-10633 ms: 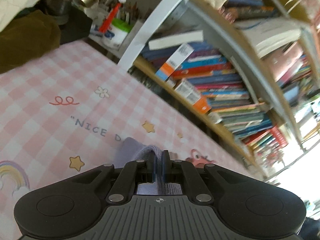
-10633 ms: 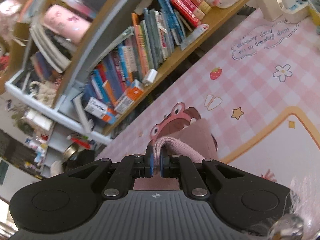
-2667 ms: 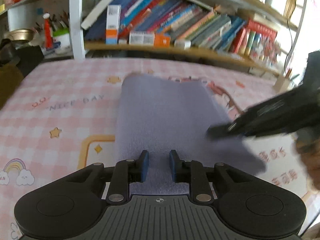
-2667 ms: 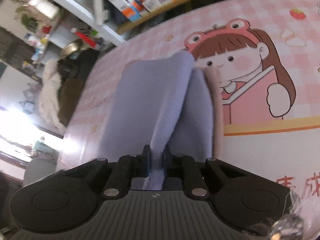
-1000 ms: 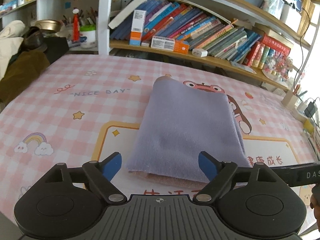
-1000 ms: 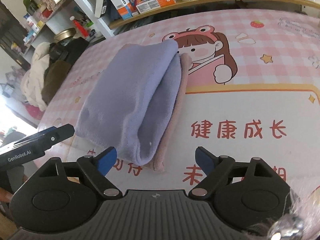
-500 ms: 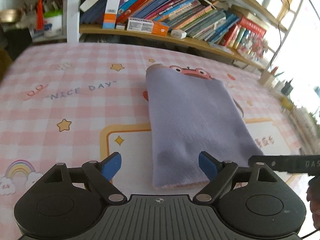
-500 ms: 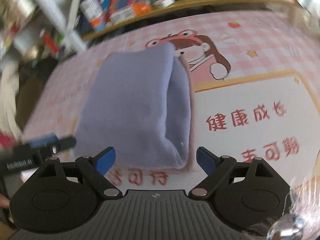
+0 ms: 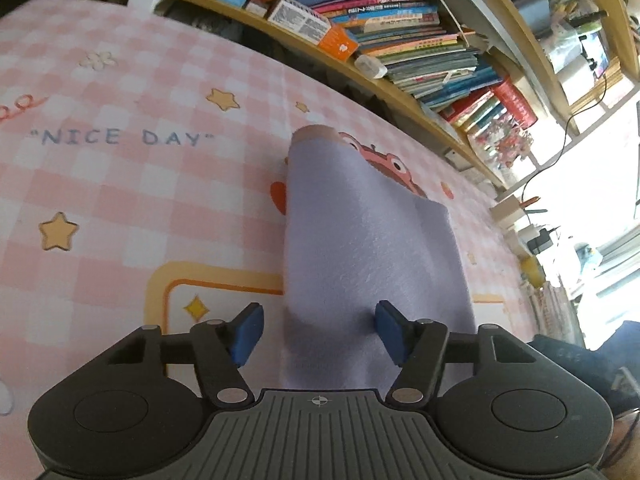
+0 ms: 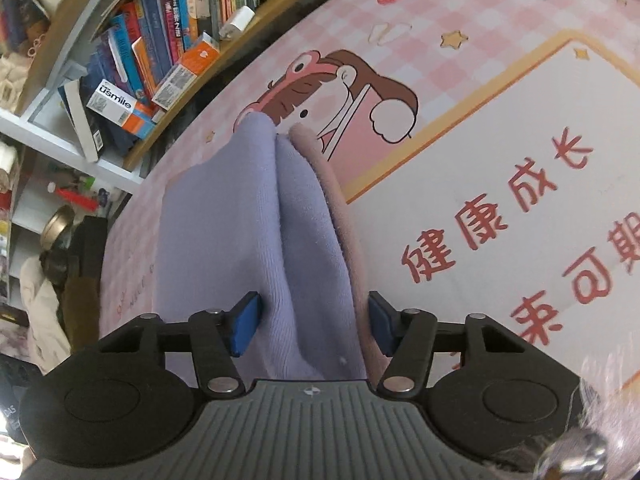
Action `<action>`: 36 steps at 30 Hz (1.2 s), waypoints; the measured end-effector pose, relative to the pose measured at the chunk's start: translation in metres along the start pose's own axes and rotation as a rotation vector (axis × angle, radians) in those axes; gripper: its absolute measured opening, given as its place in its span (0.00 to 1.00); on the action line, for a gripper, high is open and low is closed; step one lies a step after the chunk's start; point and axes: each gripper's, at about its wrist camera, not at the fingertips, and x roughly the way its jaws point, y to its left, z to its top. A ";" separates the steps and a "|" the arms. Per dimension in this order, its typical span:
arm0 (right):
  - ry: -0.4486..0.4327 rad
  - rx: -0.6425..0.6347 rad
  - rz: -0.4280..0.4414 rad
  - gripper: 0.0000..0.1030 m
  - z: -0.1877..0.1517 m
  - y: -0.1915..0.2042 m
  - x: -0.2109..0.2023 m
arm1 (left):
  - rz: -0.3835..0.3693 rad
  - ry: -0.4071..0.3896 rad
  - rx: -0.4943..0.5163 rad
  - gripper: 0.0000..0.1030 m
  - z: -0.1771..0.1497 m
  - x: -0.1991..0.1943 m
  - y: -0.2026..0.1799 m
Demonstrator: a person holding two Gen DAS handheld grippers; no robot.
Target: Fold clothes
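A folded lavender cloth with a pink underside lies on the pink checked cartoon mat. My left gripper is open; its blue pads straddle the cloth's near left edge. In the right wrist view the same cloth shows its folded layers with the pink edge on the right. My right gripper is open and straddles the cloth's near end, pads on either side.
Bookshelves full of books run along the mat's far side, and they also show in the right wrist view. Clothes and a metal bowl lie at the left. Chargers and cables stand at the far right edge.
Both grippers have dropped low and moved in over the near end of the folded cloth. Their jaws have narrowed a little but stay open.
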 end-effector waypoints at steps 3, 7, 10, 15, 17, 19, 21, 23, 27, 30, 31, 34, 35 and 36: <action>-0.004 0.021 0.034 0.50 0.002 -0.003 0.007 | -0.014 0.017 -0.025 0.54 0.001 0.007 0.001; 0.000 -0.038 0.022 0.38 0.003 0.007 0.010 | -0.008 0.014 -0.046 0.50 0.001 0.011 -0.001; -0.058 -0.206 -0.001 0.25 -0.002 0.034 0.001 | 0.017 0.002 -0.036 0.44 0.000 0.010 -0.005; -0.134 -0.503 0.054 0.22 -0.021 0.074 -0.016 | 0.079 -0.013 0.045 0.43 -0.002 0.008 -0.020; -0.109 -0.442 0.021 0.24 -0.017 0.065 -0.011 | 0.078 -0.010 0.051 0.43 -0.002 0.007 -0.021; -0.088 -0.352 -0.020 0.39 -0.009 0.052 -0.008 | 0.072 0.000 0.047 0.44 0.000 0.006 -0.021; -0.073 -0.268 -0.031 0.49 -0.003 0.036 -0.008 | 0.068 0.005 0.051 0.45 0.001 0.005 -0.021; -0.043 -0.201 -0.011 0.56 0.001 0.023 -0.006 | 0.066 0.007 0.048 0.46 0.001 0.005 -0.019; 0.025 -0.056 0.049 0.57 0.005 0.003 0.008 | 0.051 0.021 0.014 0.50 0.003 0.011 -0.014; 0.031 -0.025 0.080 0.46 0.008 0.001 0.015 | 0.041 0.027 -0.031 0.50 0.003 0.016 -0.010; 0.031 -0.037 0.082 0.38 0.008 0.004 0.017 | 0.038 0.026 -0.047 0.49 0.002 0.017 -0.009; -0.005 -0.167 0.064 0.30 0.004 0.022 0.016 | 0.068 0.004 -0.022 0.45 -0.002 0.014 -0.017; -0.043 -0.288 0.040 0.29 -0.002 0.035 0.011 | 0.084 -0.003 -0.003 0.44 -0.003 0.013 -0.022; -0.081 -0.418 0.019 0.28 -0.010 0.048 0.006 | 0.098 -0.009 0.024 0.43 -0.005 0.011 -0.027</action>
